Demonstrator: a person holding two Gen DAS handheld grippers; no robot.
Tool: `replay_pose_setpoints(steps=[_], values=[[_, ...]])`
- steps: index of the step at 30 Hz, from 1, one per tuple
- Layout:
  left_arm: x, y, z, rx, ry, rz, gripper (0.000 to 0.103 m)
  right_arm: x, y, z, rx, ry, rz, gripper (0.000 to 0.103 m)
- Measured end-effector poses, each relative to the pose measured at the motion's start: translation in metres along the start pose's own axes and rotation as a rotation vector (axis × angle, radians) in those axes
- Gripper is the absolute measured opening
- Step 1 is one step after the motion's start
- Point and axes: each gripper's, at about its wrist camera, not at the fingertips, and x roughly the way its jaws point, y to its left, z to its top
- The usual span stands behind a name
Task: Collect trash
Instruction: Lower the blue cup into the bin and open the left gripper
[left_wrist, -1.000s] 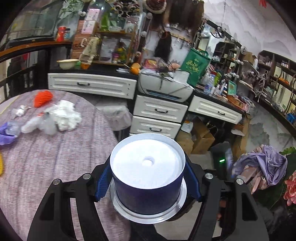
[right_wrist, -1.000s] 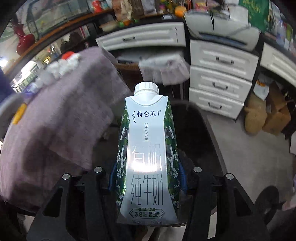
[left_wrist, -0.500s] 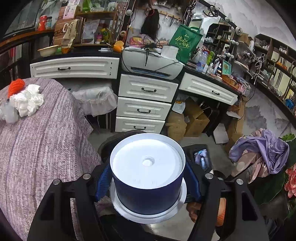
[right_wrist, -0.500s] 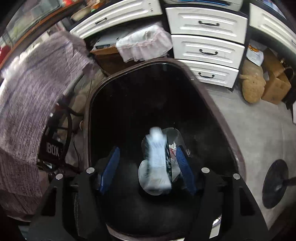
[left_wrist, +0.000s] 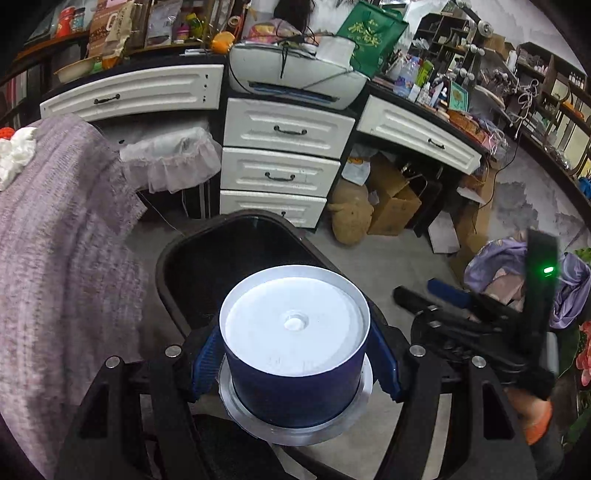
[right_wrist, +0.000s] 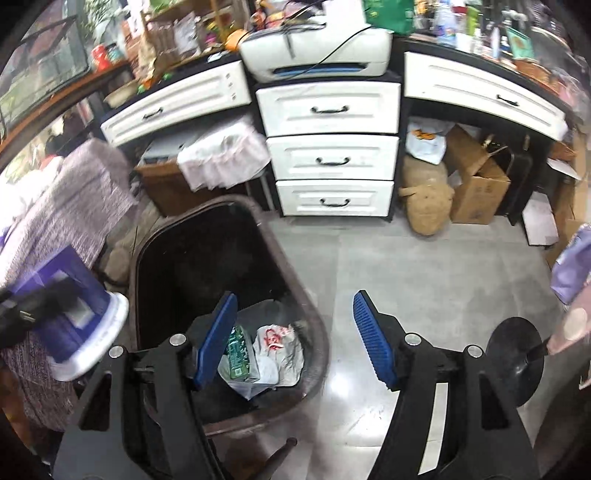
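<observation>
Left gripper (left_wrist: 295, 365) clamps round navy tub with white base (left_wrist: 295, 347) by sidewalls; looks light, rigid, bit slick. Dark plastic bin (left_wrist: 173, 288) just ahead. Right gripper (right_wrist: 295, 339) jaws just opened, empty.

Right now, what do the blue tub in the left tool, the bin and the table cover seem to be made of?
Tub: likely glossy blue plastic or coated card, its white end matte, with a shiny, metal-looking rim.
Bin: dark brown, smooth moulded rim, probably plastic.
Table cover: mottled purple woven or knit cloth, fuzzy, draping in folds.
</observation>
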Motion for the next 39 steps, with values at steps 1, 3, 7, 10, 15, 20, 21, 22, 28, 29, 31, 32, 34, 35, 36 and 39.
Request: replay_pose_setpoints(steps=[1, 3, 7, 10, 15, 20, 21, 22, 28, 29, 31, 32, 34, 35, 36, 39], values=[[0.003, -0.002, 0.000, 0.003, 0.007, 0.000, 0.068, -0.005, -0.006, -0.001, 0.018, -0.008, -0.004, 0.067], [0.011, -0.006, 0.000, 0.011, 0.020, 0.000, 0.068, -0.010, -0.017, -0.001, 0.048, -0.017, -0.005, 0.067], [0.022, -0.009, 0.001, 0.022, 0.038, 0.009, 0.068, -0.022, -0.030, -0.004, 0.081, -0.033, -0.001, 0.067], [0.028, -0.010, 0.005, 0.025, 0.050, 0.023, 0.068, -0.024, -0.031, -0.004, 0.087, -0.037, 0.002, 0.067], [0.035, -0.015, 0.010, 0.031, 0.091, 0.010, 0.087, -0.025, -0.028, -0.002, 0.097, -0.033, 0.020, 0.067], [0.025, -0.015, 0.003, 0.054, 0.091, 0.006, 0.091, -0.031, -0.022, -0.001, 0.087, -0.045, 0.033, 0.068], [0.022, -0.015, 0.002, 0.057, 0.090, 0.002, 0.091, -0.032, -0.021, 0.000, 0.083, -0.048, 0.034, 0.069], [0.019, -0.016, 0.001, 0.058, 0.086, -0.001, 0.091, -0.034, -0.019, 0.000, 0.077, -0.053, 0.036, 0.070], [-0.010, -0.019, -0.003, 0.074, 0.056, -0.029, 0.091, -0.041, -0.010, 0.005, 0.060, -0.055, 0.067, 0.074], [-0.018, -0.018, -0.003, 0.080, 0.046, -0.032, 0.091, -0.042, -0.007, 0.006, 0.053, -0.058, 0.070, 0.075], [-0.033, -0.017, -0.004, 0.089, 0.023, -0.030, 0.092, -0.045, 0.001, 0.008, 0.034, -0.064, 0.081, 0.077], [-0.040, -0.016, -0.005, 0.094, 0.013, -0.029, 0.093, -0.046, 0.005, 0.009, 0.029, -0.065, 0.088, 0.077], [-0.054, -0.013, -0.007, 0.105, -0.008, -0.020, 0.094, -0.049, 0.013, 0.013, 0.014, -0.068, 0.112, 0.079], [-0.062, -0.011, -0.007, 0.111, -0.021, -0.013, 0.094, -0.050, 0.018, 0.014, 0.005, -0.068, 0.123, 0.080], [-0.069, -0.008, -0.008, 0.114, -0.031, -0.009, 0.094, -0.052, 0.023, 0.016, -0.006, -0.068, 0.133, 0.082], [-0.092, 0.004, -0.010, 0.112, -0.066, 0.014, 0.096, -0.059, 0.048, 0.021, -0.065, -0.074, 0.170, 0.082]])
